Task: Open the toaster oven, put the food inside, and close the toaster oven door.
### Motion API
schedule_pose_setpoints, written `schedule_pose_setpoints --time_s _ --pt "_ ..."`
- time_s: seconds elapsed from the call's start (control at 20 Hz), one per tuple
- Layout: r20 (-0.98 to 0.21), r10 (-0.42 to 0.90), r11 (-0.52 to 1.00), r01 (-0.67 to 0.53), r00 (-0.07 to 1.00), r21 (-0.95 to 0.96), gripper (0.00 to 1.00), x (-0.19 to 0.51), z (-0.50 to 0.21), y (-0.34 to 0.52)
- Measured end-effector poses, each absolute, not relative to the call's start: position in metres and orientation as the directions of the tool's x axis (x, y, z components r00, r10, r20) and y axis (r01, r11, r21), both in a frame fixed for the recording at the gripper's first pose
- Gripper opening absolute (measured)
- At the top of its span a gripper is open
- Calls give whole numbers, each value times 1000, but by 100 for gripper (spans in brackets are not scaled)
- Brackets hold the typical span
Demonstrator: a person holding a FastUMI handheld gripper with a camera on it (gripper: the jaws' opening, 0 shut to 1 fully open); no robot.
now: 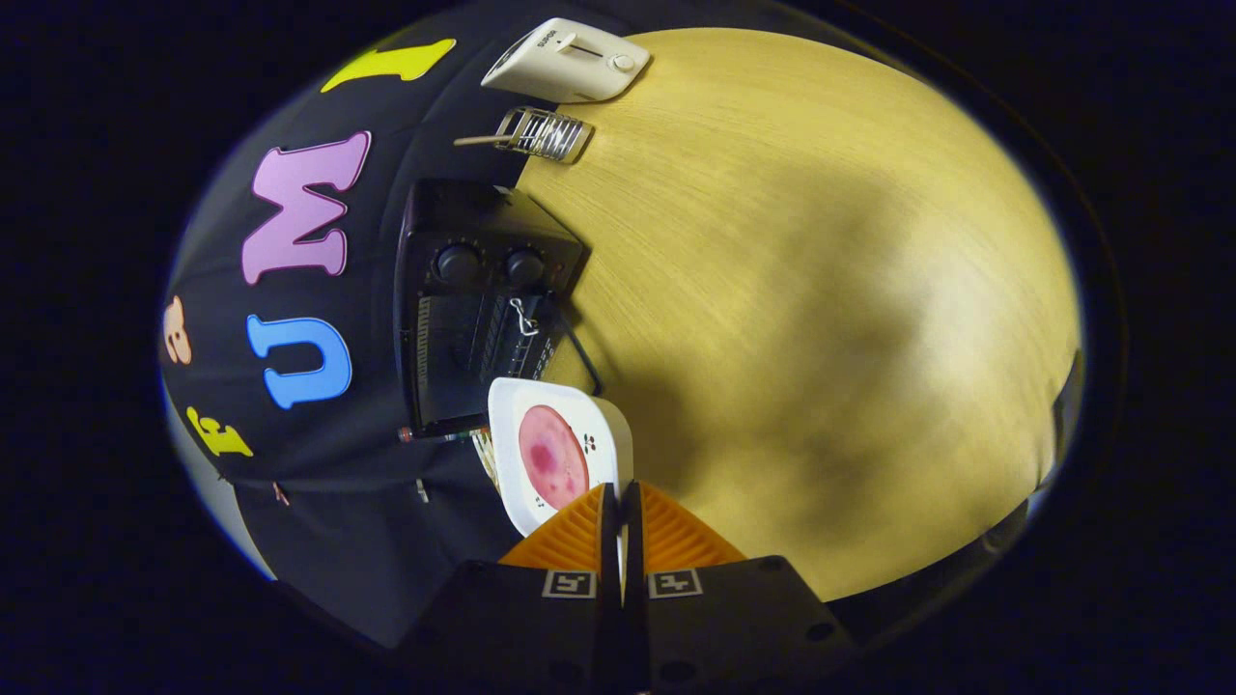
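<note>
My gripper [619,490] is shut on the rim of a white square plate [599,425], and a sliver of that rim shows between the two fingers. On the plate lies a round pink slice of food [552,456]. Just beyond the plate stands the black toaster oven [454,212], with two knobs and a wire rack showing inside. A thin dark edge, seemingly its door, hangs open toward the table. The plate is held close to the oven's opening, in front of it.
The wooden table [821,290] spreads wide beside the oven. Past the oven lie a small wire rack with a handle [541,133] and a white pop-up toaster [570,60]. The booth's black cloth wall [319,454] runs behind them.
</note>
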State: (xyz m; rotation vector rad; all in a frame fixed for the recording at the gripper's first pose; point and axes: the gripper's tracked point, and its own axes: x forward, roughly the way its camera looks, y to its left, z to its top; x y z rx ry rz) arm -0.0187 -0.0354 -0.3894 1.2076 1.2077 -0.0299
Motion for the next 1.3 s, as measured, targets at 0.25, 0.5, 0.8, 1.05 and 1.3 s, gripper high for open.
schedule_pose_setpoints --time_s 0.25,0.5,0.8,1.05,1.3 --pt "-715 432 300 660 549 689 5 33 -390 31" --pt "-712 292 196 689 638 698 5 98 -400 69" --pt "-719 182 73 720 671 691 5 148 -424 91" --pt "-715 122 24 718 689 696 5 173 -440 95" --pt "-690 129 -20 697 712 716 5 189 -442 96"
